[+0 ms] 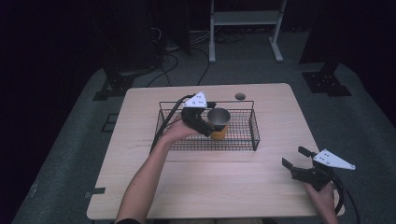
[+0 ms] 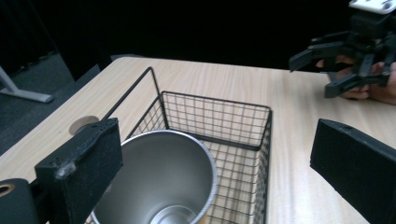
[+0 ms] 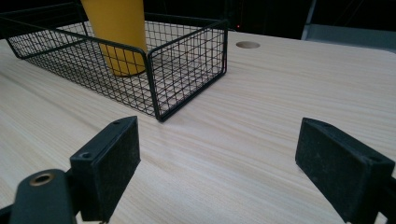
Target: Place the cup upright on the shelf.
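An orange cup (image 1: 218,123) with a bare metal inside stands upright in the black wire basket (image 1: 243,140) at the middle of the wooden table (image 1: 210,186). Its long axis runs straight up and down, with the open mouth facing the ceiling and the base on the basket's mesh floor. The cup narrows toward its foot, as the right gripper view shows through the mesh (image 3: 119,32). It sits about midway along the basket, nearer the far long wall.

The left gripper (image 1: 201,122) hovers over the basket just beside the cup's left side. Its jaws are spread wide. In the left gripper view the cup's rim (image 2: 161,182) lies low between them, close against the left pad (image 2: 86,172), while the other pad is well clear of it; whether the near pad touches the rim cannot be told.

The right gripper (image 1: 295,158) rests near the table's right front corner, well apart from the basket. Its jaws are also spread, with nothing but bare tabletop between them.
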Demonstrator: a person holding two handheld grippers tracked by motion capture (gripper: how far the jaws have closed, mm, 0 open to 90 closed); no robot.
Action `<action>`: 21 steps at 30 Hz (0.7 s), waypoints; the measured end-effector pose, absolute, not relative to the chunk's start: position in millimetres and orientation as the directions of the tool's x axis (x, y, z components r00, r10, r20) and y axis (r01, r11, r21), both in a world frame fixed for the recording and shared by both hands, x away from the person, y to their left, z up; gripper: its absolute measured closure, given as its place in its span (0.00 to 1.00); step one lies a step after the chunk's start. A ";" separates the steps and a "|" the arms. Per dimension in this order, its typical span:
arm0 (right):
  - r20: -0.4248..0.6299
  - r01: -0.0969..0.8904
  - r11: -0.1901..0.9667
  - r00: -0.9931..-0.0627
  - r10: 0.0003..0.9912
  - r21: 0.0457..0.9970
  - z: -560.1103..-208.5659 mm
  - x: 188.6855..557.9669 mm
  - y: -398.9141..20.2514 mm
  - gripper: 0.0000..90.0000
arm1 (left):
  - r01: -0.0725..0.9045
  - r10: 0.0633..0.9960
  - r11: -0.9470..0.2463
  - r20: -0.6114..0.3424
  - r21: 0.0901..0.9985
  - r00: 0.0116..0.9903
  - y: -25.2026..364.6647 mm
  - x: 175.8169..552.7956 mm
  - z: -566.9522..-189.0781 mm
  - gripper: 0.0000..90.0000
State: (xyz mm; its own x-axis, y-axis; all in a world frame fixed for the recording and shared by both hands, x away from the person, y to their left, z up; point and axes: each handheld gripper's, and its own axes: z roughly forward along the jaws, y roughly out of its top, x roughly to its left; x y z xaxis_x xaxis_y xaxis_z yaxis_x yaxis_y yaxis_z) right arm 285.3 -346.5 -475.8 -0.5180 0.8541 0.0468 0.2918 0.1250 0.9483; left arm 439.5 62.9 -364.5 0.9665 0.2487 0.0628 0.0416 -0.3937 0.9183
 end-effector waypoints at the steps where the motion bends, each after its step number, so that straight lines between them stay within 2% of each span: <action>1: 0.047 0.292 0.126 -0.518 0.854 0.948 -475.8 285.4 -346.5 0.14 | 0.036 0.248 -0.395 0.069 0.918 0.966 63.5 437.6 -364.0 0.02; 21: 0.046 0.293 0.127 -0.519 0.854 0.948 -475.8 285.4 -346.2 0.14 | 0.041 0.237 -0.344 0.045 0.938 0.970 72.7 414.6 -372.6 0.02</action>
State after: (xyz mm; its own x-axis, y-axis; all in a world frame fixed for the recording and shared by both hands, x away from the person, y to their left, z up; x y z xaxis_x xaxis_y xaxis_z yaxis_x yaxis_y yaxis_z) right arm 285.4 -346.2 -475.8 -0.5188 0.8536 0.0459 0.2929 0.1270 0.9477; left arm 414.6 72.7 -372.6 0.9704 0.2373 0.0451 0.0406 -0.3440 0.9381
